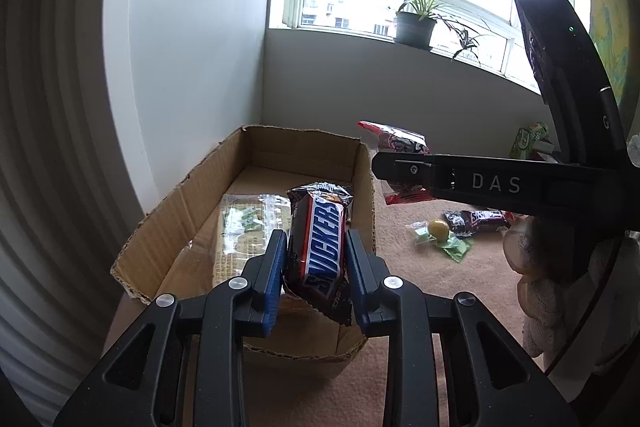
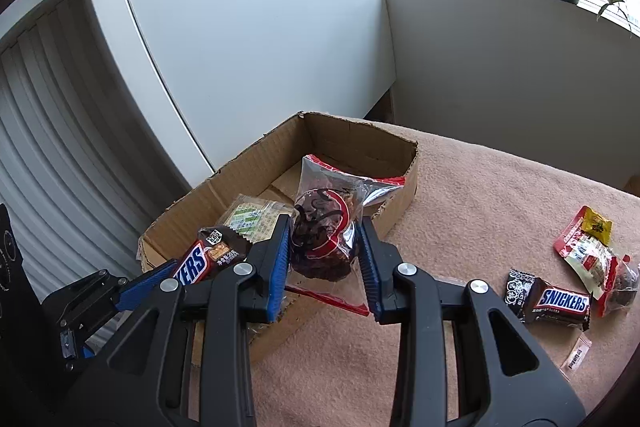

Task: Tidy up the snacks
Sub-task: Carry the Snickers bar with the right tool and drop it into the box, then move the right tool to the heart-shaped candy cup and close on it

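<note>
My left gripper [image 1: 316,235] is shut on a brown Snickers bar [image 1: 326,247] and holds it over the near end of an open cardboard box [image 1: 304,147]. On the box floor lies a clear packet with green print [image 1: 244,223]. My right gripper [image 2: 326,223] is shut on a clear, red-trimmed packet of dark snack [image 2: 332,195], above the box's right wall [image 2: 360,143]. In the right wrist view, the left gripper's blue finger [image 2: 144,285] and its Snickers bar [image 2: 200,263] show at lower left. In the left wrist view, the right gripper [image 1: 384,171] comes in from the right with its red packet [image 1: 396,141].
Loose snacks lie on the tan cloth right of the box: a Snickers bar [image 2: 556,301], a red-and-clear packet [image 2: 592,259], a yellow packet [image 2: 596,225] and a small sachet [image 2: 576,351]. A white cabinet [image 1: 192,67] stands behind the box. A potted plant [image 1: 416,27] sits on the sill.
</note>
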Available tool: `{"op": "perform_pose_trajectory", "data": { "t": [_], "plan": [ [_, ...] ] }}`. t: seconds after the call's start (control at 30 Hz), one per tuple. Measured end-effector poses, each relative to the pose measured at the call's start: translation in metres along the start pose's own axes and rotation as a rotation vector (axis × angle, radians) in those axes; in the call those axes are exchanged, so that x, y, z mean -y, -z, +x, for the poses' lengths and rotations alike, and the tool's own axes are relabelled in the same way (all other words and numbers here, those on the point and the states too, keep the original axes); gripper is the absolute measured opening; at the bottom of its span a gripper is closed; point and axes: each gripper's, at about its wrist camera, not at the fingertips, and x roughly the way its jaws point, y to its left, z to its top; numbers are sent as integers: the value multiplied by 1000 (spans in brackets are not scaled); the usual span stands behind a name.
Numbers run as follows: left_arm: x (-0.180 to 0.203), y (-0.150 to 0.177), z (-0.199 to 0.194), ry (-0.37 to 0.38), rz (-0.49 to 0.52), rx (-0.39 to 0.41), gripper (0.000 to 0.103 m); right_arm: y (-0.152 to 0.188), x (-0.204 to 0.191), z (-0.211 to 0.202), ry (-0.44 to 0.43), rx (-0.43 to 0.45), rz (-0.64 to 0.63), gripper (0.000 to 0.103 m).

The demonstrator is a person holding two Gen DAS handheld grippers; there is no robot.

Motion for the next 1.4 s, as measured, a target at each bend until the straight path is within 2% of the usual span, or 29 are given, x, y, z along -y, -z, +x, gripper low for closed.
{"op": "perform_pose_trajectory", "data": {
  "t": [0.2,0.43,0.7,0.73,0.77,0.8,0.83,1.13,1.4],
  "plan": [
    [-10,2,7,-27,-23,-21,28,2,3,18,-4,-35,18,34],
    [-9,2,13,-37,-23,-33,28,2,-4,22,-21,-37,6,34],
    [-9,1,20,-47,-32,-41,29,0,0,14,-21,-12,13,43],
    [-9,0,19,-51,-32,-39,32,0,1,12,-20,-9,16,45],
    [-9,0,19,-53,-35,-37,43,0,1,10,-16,-2,20,53],
    [-10,0,19,-56,-41,-33,48,-1,2,8,-10,8,21,63],
    [-10,-1,18,-59,-45,-28,53,-1,3,5,-4,16,20,65],
    [-6,-2,15,-61,-42,-14,54,6,23,-28,30,40,40,69],
    [16,-4,13,-38,-10,-3,54,32,67,-75,131,67,75,70]
  ]
}}
